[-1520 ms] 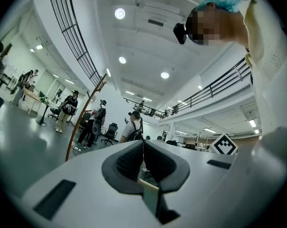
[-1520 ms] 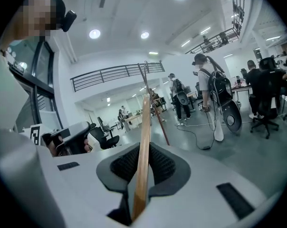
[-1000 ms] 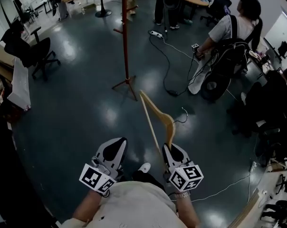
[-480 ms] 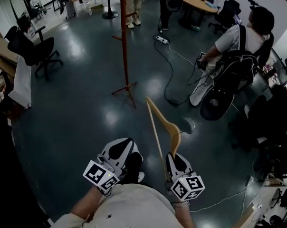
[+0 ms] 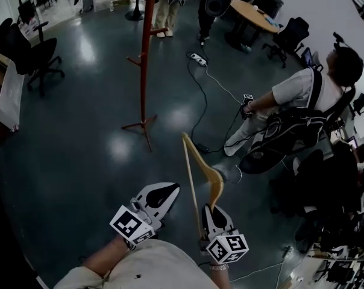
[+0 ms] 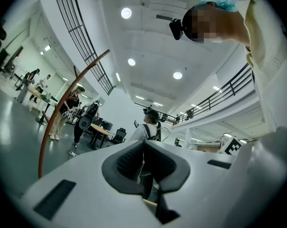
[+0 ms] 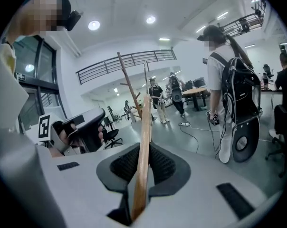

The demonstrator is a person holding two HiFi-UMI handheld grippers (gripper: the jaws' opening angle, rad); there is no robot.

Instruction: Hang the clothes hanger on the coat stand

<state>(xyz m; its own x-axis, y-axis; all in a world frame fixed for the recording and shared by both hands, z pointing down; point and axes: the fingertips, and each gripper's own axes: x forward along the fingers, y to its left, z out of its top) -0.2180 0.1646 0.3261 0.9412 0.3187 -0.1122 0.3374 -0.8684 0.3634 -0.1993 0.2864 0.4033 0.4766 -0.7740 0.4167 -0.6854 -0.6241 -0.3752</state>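
OK, right claw [image 7: 143, 164] is clamped on the wooden hanger [image 5: 191, 179] (gripped at its lower end), which stands on end before me. Left claw [image 5: 162, 192] is closed on nothing. The coat stand [image 5: 144, 59] is well ahead, apart from the hanger.

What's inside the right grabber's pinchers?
A wooden clothes hanger. The right gripper is shut on it, and most of the hanger sticks out ahead, towards the coat stand. The part deep between the jaws is covered, so that end can't be seen.
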